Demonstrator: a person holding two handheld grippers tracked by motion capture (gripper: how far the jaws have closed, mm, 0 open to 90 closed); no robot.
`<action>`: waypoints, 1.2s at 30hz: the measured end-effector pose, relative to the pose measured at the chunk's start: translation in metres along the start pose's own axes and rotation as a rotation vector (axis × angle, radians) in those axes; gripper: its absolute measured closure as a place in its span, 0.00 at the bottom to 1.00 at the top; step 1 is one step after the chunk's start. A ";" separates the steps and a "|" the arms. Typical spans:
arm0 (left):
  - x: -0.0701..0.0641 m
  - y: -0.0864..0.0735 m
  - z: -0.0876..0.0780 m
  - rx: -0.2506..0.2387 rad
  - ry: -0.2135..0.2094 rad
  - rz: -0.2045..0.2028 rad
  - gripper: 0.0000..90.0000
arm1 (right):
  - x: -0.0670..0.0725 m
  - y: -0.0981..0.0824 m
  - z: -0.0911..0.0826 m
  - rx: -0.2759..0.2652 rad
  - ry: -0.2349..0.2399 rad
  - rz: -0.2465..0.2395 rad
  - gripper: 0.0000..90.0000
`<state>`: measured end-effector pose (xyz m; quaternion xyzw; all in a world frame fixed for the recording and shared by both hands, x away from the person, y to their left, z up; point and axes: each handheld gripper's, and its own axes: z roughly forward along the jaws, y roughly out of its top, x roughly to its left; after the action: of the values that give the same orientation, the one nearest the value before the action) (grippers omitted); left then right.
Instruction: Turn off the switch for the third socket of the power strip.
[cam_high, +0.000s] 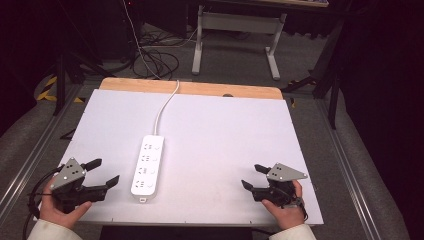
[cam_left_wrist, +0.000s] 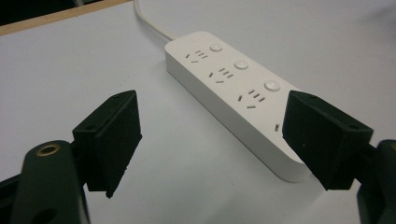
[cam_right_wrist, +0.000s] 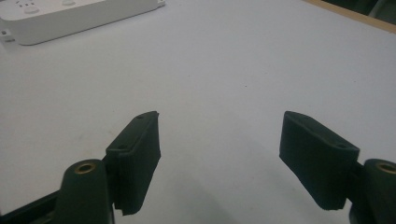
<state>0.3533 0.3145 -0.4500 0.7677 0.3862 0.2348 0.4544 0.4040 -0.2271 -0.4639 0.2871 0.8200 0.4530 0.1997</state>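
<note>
Dim workshop floor with cables and a table frame behind; in front a white board (cam_high: 210, 130) on a wooden-edged table. One white power strip (cam_high: 148, 165) lies flat a little left of the board's middle, long axis running away from the person, its cord (cam_high: 165, 107) trailing to the far edge. Left gripper (cam_high: 102, 172) sits at the near left corner, jaws spread wide, nothing between them, aimed toward the strip and near it but not touching; in the left gripper view the strip (cam_left_wrist: 233, 88) lies just past the right jaw, sockets and round buttons up. Right gripper (cam_high: 254, 176) rests at the near right, jaws also spread and empty, well apart from the strip (cam_right_wrist: 70, 16). Looks like the approach step, no contact yet. Next move likely calls for the left gripper to close in on the strip, square the jaws across its narrow width, or come down on a button.
</note>
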 end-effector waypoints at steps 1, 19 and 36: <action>0.000 0.000 0.000 0.000 0.000 0.000 0.22 | 0.000 0.000 0.000 -0.001 -0.001 0.000 0.32; -0.004 0.010 0.001 0.025 -0.028 0.009 0.26 | 0.000 0.000 0.001 0.002 0.007 0.004 0.33; -0.014 0.032 0.010 0.042 -0.059 0.031 0.26 | 0.001 0.000 0.002 0.007 0.007 0.004 0.33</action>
<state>0.3644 0.2891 -0.4273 0.7897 0.3652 0.2108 0.4457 0.4045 -0.2256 -0.4651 0.2880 0.8217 0.4517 0.1947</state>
